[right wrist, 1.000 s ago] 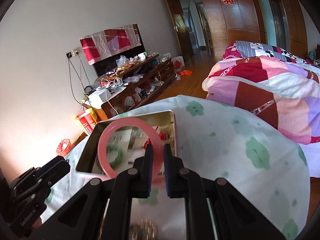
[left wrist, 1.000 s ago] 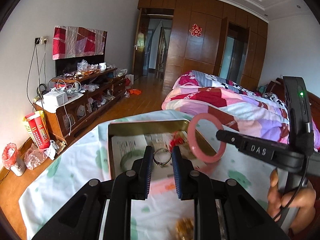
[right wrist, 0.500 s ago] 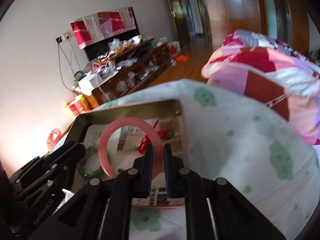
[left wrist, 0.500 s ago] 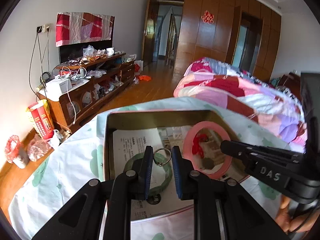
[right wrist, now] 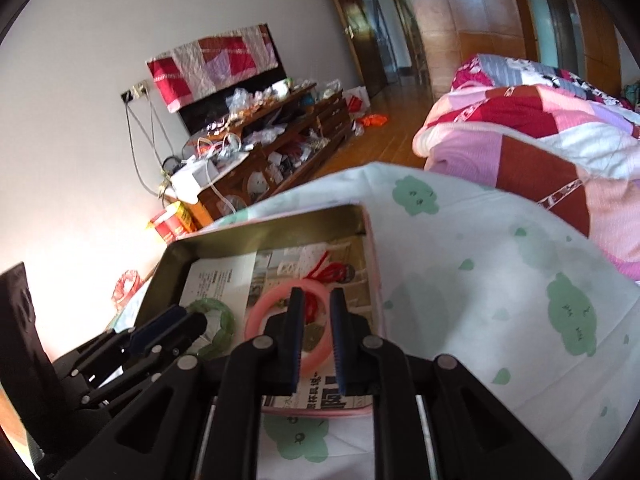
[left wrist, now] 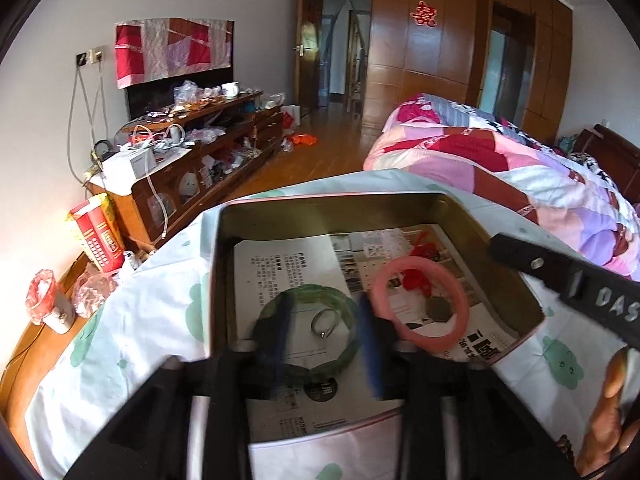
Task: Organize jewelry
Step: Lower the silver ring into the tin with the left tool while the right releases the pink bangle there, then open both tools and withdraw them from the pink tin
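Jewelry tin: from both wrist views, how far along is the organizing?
Done: the green bangle and a red-cord pendant lie in the tin. The left tool has just been opening, and the silver ring lies free between its jaws, inside the green bangle. In hand: the right tool grips the pink bangle, low in the tin. Left: releasing it; no other loose pieces show.

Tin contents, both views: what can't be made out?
Left wrist view: left gripper, jaws just been opening, is motion-blurred; the ring lies between them, contact unclear.
Right wrist view: the left gripper hides the ring.
Right wrist view: right gripper fingers cover the near rim of the pink bangle.
Left wrist view: dark disc inside the pink bangle, too small to identify.
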